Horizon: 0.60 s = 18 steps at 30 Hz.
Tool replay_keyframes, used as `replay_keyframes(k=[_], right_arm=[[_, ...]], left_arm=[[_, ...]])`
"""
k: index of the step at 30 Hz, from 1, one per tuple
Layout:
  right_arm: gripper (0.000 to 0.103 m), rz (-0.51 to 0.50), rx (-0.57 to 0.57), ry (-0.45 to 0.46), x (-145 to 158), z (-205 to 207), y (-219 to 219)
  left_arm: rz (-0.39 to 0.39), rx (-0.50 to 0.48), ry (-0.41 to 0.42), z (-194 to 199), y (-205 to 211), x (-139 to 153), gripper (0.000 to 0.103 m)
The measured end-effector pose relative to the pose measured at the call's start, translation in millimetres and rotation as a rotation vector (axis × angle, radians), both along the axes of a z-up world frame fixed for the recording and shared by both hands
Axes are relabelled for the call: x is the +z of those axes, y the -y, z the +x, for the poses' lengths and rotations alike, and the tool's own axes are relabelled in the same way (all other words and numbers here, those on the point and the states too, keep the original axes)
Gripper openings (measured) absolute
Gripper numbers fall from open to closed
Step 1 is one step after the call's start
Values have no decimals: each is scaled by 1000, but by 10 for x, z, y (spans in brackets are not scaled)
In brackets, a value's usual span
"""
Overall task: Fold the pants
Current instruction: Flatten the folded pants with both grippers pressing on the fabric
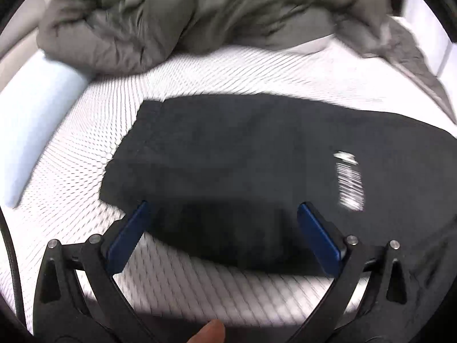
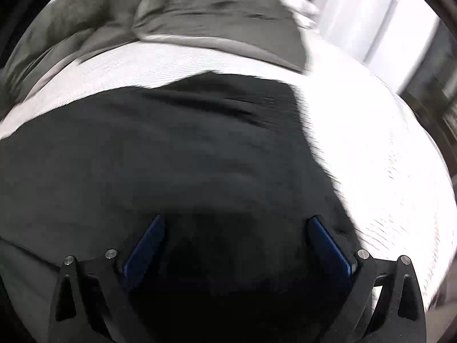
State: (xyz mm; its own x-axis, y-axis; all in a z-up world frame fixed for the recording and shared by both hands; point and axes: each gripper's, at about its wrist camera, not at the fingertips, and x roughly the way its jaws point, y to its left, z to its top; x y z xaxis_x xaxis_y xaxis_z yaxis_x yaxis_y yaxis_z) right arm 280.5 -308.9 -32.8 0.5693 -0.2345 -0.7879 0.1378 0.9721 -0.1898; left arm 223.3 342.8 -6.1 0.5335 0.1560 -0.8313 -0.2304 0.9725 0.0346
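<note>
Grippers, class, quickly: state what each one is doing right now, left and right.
Left gripper: open, holding nothing, over the near edge of the dark pants.
Right gripper: open, holding nothing, above the pants.

Overall light: bright, even, indoor; strongest from the right in the right wrist view.
Glare: white bed (image 2: 385, 148) blown out at right, weave lost in places.
Shadows: dark patch under the left hand-held gripper (image 1: 221, 208) on the pants (image 1: 242, 154); deep black under the right hand-held gripper (image 2: 235, 221).
Motion blur: heavy in both views; white print (image 1: 350, 180) smeared, unreadable; pants edge streaked in the right wrist view.
Out of focus: grey duvet (image 1: 171, 14) soft; background at upper right indistinct.
Distortion: strong fisheye curve, black vignette in corners.
Dark detail: pants folds barely separable.
</note>
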Motion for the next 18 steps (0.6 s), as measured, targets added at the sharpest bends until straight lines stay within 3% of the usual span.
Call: replay_keyframes(k=[2, 5, 8, 12, 14, 16, 18], right_arm=[[102, -2, 65, 54, 144, -295, -163], [102, 56, 178, 102, 228, -937, -396], [102, 103, 309, 120, 223, -1243, -900], [102, 134, 445, 66, 3, -1440, -1517], [102, 102, 509, 23, -175, -1596, -1838], [102, 12, 547, 6, -395, -1575, -1932], [102, 3, 537, 19, -408, -1697, -1775]], left_arm=[[-9, -48, 55, -317, 366, 202, 102], [-57, -134, 109, -641, 832, 298, 102], [-119, -211, 134, -902, 1503, 343, 102], [-172, -346, 65, -974, 2319, 95, 102], [-152, -399, 22, -1042, 2641, -40, 102], [-70, -383, -39, -1068, 2784, -210, 102], [-84, -349, -19, -1104, 2674, -225, 102]])
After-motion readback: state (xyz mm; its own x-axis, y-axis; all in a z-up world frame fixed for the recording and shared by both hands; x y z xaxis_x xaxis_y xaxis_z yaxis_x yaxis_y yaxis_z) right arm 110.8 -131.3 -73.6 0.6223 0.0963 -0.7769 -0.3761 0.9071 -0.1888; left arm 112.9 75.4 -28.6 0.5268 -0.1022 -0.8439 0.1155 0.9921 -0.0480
